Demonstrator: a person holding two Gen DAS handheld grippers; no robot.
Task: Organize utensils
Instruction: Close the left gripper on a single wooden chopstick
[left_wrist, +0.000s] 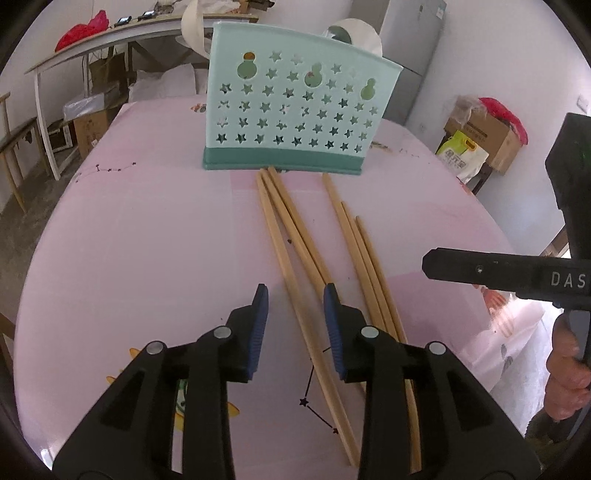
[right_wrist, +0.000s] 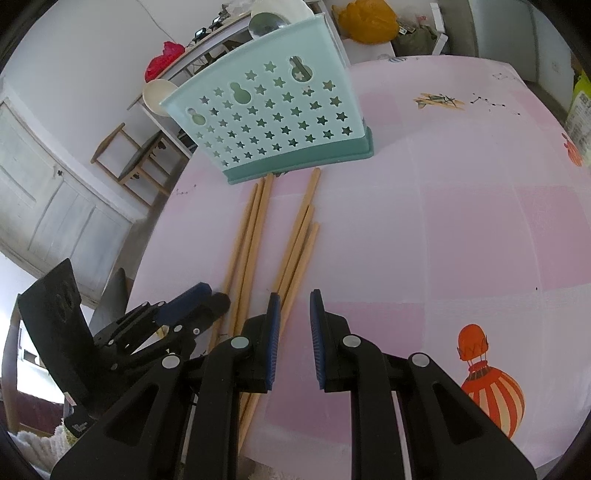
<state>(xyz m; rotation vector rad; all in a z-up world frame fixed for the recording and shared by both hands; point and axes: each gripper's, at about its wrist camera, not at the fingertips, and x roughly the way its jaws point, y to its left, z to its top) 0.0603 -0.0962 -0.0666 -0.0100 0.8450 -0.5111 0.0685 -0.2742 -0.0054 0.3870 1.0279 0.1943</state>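
Observation:
A mint-green utensil holder (left_wrist: 301, 107) (right_wrist: 273, 110) with star-shaped holes stands upright on the pink tablecloth, with spoons sticking out of its top. In front of it lie several wooden chopsticks in two bundles, a left bundle (left_wrist: 288, 236) (right_wrist: 247, 236) and a right bundle (left_wrist: 360, 243) (right_wrist: 299, 236). My left gripper (left_wrist: 295, 295) (right_wrist: 208, 299) hangs low over the left bundle, open, with a chopstick running between its blue pads untouched. My right gripper (right_wrist: 294, 297) is open by a narrow gap over bare cloth, just right of the right bundle. One of its black fingers (left_wrist: 480, 271) reaches in from the right.
A person's hand (left_wrist: 565, 365) grips the right tool's handle. The table edge curves close on the left, with a wooden chair (right_wrist: 136, 158) and a white cabinet beyond it. Cardboard boxes (left_wrist: 484, 136) and a bench (left_wrist: 92, 40) stand behind the table.

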